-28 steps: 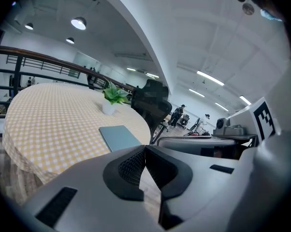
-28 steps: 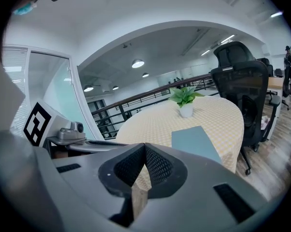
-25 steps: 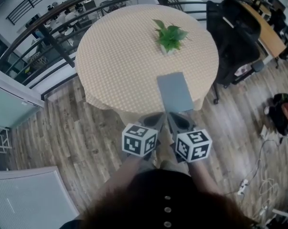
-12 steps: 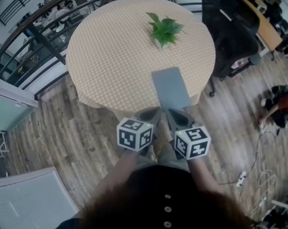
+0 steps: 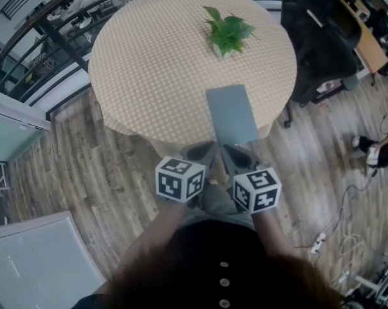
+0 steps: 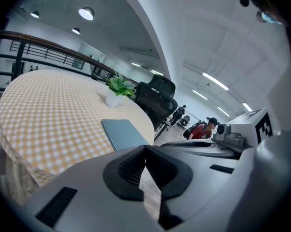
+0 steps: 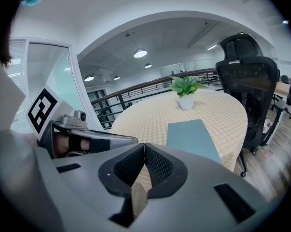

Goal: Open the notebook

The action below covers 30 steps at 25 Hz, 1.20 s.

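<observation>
Low in the frame's middle, I held my left gripper [image 5: 202,152] and right gripper [image 5: 235,154] side by side, jaws pressed together on nothing, just short of the closed notebook [image 5: 231,114] lying flat above them at the near edge of the table [image 5: 148,76], probably readying to lift its cover.

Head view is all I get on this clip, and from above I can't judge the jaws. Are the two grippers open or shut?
Observer: Left gripper: its pads meet at the tips, with nothing between them.
Operator: The right one?
Observer: Right gripper: shut too, and empty.
Operator: Is the notebook's cover lifted at all?
Observer: No. Seen from the side, the notebook lies flat and closed on the table, ahead of the jaws and untouched.
</observation>
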### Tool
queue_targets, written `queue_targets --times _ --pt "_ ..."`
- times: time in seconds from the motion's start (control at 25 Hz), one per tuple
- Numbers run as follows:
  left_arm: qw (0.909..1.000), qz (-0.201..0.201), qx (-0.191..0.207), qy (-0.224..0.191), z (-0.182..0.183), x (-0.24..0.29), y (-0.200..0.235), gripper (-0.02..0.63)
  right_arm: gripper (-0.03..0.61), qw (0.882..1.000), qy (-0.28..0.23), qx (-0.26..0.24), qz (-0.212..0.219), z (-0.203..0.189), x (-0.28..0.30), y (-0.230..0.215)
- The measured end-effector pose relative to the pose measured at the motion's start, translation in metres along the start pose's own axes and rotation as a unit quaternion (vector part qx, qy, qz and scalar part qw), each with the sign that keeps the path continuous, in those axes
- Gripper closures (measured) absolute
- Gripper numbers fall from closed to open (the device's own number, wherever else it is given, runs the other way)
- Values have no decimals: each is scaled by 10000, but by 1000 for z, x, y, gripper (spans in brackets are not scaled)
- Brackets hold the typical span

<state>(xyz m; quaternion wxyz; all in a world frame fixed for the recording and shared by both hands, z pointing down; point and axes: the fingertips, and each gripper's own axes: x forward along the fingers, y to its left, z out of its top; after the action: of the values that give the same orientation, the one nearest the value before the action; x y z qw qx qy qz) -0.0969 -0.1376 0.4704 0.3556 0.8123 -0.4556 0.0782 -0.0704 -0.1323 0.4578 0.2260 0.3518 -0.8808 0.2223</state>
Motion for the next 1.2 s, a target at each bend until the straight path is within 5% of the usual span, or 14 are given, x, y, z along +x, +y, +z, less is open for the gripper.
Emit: queue_targets --times 0.24,1.2 --pt "9994 269 -163 -125 5 3 7 603 568 9997 144 163 122 1 12 -6" --pt "9978 417 -447 258 -40 30 20 604 550 9892 861 -1186 -69 -28 34 -26"
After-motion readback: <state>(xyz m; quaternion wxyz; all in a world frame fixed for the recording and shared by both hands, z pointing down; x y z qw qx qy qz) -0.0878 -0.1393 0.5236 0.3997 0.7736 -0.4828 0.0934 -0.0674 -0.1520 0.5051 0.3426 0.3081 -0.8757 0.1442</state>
